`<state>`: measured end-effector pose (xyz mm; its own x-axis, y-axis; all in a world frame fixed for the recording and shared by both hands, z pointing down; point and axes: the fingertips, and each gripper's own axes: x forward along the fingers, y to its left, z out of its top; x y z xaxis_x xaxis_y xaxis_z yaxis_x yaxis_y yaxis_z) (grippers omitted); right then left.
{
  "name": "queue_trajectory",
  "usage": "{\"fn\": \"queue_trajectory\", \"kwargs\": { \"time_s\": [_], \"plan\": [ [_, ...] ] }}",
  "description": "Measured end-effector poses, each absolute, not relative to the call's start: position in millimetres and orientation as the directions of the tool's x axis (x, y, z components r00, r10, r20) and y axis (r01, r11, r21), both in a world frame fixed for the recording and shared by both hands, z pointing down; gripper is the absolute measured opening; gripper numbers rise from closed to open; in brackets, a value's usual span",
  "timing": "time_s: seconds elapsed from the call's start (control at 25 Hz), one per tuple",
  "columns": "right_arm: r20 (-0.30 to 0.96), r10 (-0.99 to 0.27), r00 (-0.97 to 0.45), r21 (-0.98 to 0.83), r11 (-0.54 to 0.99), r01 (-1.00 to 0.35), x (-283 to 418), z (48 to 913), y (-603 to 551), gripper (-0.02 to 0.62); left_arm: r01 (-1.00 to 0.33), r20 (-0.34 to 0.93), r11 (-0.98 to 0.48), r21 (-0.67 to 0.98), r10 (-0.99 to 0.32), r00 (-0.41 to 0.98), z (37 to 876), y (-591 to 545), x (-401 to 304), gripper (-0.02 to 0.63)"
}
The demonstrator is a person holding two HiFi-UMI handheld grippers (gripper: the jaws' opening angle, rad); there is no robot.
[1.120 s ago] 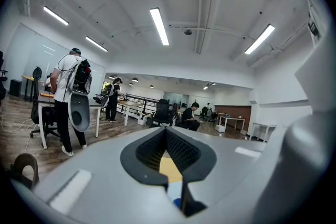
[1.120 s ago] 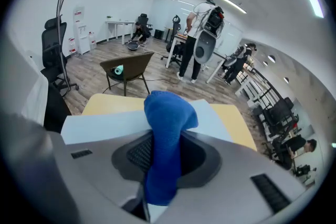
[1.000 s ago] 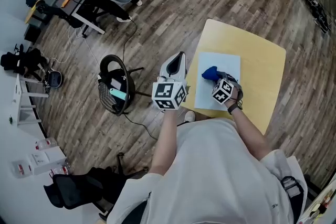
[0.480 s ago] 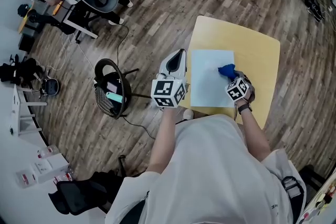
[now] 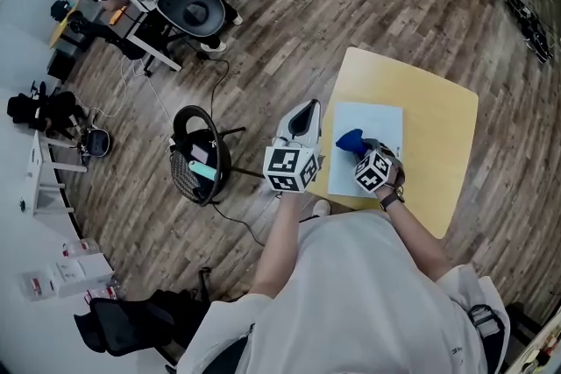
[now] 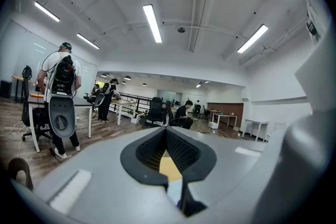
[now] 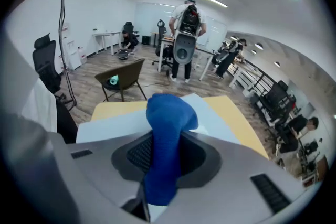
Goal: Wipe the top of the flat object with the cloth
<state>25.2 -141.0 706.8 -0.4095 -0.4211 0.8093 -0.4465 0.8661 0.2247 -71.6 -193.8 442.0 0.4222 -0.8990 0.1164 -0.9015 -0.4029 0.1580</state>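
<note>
- A wood-plank floor (image 5: 289,13) lies all round. On it stands a yellow worktop (image 5: 438,118) carrying a pale blue flat sheet (image 5: 379,123).
- A black chair (image 5: 187,120) stands to the left of the worktop, apart from it, with a teal item (image 5: 200,158) on its seat.
- The right hand-held gripper (image 7: 163,144) is clenched on the blue cloth (image 7: 167,113), whose bunched end rests on the sheet's left part.
- The left hand-held gripper (image 6: 166,131) has its jaws together on nothing, just beside the worktop's left edge.
</note>
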Motion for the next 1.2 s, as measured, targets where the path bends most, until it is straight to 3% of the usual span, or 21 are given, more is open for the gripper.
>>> {"fn": "queue_trajectory", "kwargs": {
  "time_s": [0.24, 0.36, 0.64, 1.0, 1.2],
  "plan": [
    [0.796, -0.326, -0.510, 0.263, 0.945, -0.193, -65, 702, -118, 0.098, -0.908, 0.111, -0.389, 0.158, -0.906, 0.408, 436, -189, -85, 0.006],
    [0.818, -0.309, -0.486, 0.267, 0.951, -0.155, -69, 714, -117, 0.098, -0.911, 0.107, -0.379, 0.162, -0.911, 0.398, 435, -184, -87, 0.006],
    [0.837, -0.327, -0.438, 0.218, 0.935, -0.281, -23, 722, -125, 0.100, -0.915, 0.102, -0.373, 0.152, -0.915, 0.390, 429, -180, -92, 0.006],
    [0.867, -0.386, -0.314, 0.154, 0.808, -0.569, 105, 728, -123, 0.101, -0.896, 0.123, -0.413, 0.163, -0.893, 0.434, 437, -183, -71, 0.006],
    [0.870, -0.418, -0.260, 0.165, 0.745, -0.646, 151, 728, -129, 0.102, -0.879, 0.122, -0.450, 0.157, -0.875, 0.469, 435, -190, -54, 0.006]
  ]
}}
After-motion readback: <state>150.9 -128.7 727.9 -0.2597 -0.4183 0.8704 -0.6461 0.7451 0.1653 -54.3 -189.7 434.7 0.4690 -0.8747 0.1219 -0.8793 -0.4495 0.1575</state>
